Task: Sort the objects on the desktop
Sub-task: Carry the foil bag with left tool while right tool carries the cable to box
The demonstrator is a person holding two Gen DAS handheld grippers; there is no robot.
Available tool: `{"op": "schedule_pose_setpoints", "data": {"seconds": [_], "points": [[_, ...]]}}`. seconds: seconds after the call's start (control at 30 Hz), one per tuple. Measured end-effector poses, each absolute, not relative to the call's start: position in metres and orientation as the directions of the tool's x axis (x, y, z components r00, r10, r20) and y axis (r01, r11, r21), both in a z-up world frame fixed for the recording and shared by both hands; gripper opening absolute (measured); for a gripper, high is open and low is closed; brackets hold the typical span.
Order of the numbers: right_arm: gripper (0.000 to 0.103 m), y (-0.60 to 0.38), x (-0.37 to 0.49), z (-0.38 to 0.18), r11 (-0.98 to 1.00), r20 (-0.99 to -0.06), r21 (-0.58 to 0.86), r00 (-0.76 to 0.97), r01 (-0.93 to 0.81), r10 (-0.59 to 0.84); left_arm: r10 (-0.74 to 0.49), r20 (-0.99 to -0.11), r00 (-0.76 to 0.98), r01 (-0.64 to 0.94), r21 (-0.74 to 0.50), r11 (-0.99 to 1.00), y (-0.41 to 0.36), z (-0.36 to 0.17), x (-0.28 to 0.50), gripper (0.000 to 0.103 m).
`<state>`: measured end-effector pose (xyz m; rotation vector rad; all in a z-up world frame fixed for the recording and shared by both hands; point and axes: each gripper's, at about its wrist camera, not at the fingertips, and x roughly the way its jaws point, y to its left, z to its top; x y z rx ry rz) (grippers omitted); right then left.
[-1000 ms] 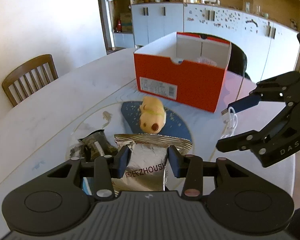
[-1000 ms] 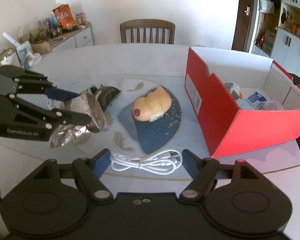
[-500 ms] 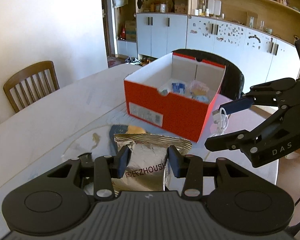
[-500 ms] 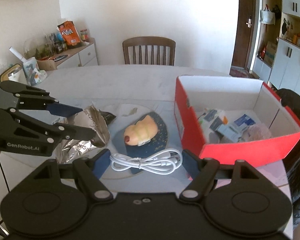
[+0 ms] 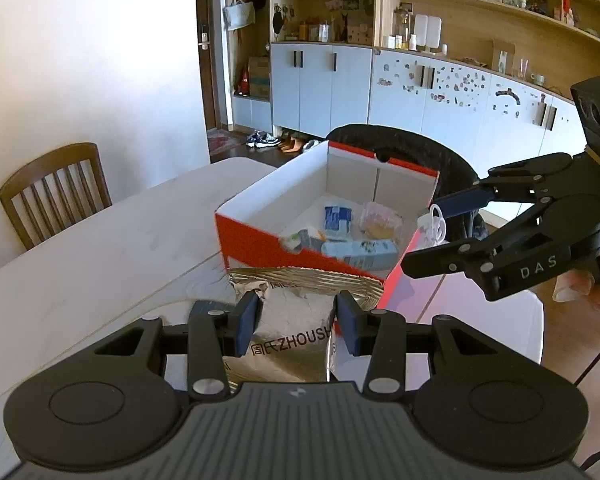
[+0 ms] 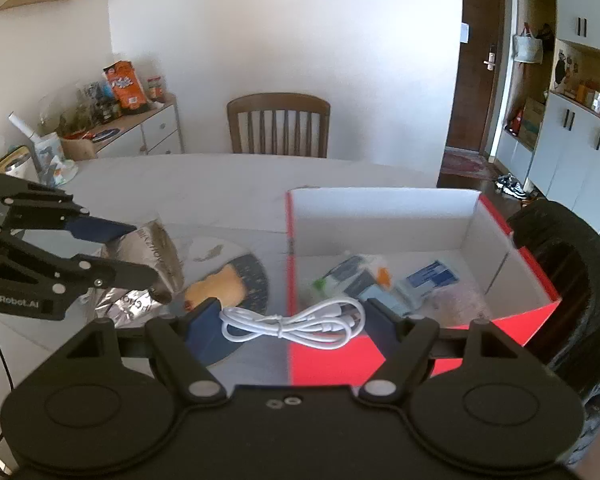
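My left gripper point(image 5: 297, 322) is shut on a crinkled silver snack bag point(image 5: 292, 344), held off the table just in front of the red shoe box point(image 5: 260, 240). In the right wrist view the same bag point(image 6: 156, 248) sits between the left gripper's point(image 6: 146, 254) fingers. My right gripper point(image 6: 288, 316) is shut on a coiled white USB cable point(image 6: 278, 325), which hangs over the box's near left corner. The open box point(image 6: 380, 216) holds several small packets point(image 6: 420, 280). A yellow plush toy point(image 6: 220, 290) lies on a dark blue mat point(image 6: 256, 276) left of the box.
The white table point(image 6: 200, 184) carries the box and mat. A wooden chair point(image 6: 278, 124) stands at its far side, and a black chair back point(image 6: 560, 272) stands right of the box. A sideboard point(image 6: 140, 132) with snacks is at the back left.
Both grippers have risen with their loads and come closer to the red box, whose inside now shows from above. The plush toy and mat have dropped out of the left wrist view.
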<state>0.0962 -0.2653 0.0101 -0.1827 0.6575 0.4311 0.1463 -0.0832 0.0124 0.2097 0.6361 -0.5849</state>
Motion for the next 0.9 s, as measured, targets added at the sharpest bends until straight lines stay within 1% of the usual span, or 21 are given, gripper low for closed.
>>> {"op": "schedule_pose_setpoints", "data": {"seconds": [0.47, 0.67, 0.9], "points": [[0.077, -0.317, 0.148, 0.015, 0.894, -0.618, -0.074, 0.724, -0.442, 0.307, -0.444, -0.595, 0.67, 0.572, 0.032, 0.82, -0.146, 0.028, 0.198, 0.041], [0.077, -0.328, 0.169, 0.007, 0.894, -0.631, -0.085, 0.718, -0.44, 0.293, -0.433, -0.603, 0.67, 0.551, 0.012, 0.835, -0.17, 0.032, 0.232, 0.041], [0.077, -0.334, 0.183, -0.004, 0.884, -0.646, -0.082, 0.7, -0.461, 0.305, -0.432, -0.634, 0.641, 0.556, -0.003, 0.831, -0.205, 0.026, 0.271, 0.041]]}}
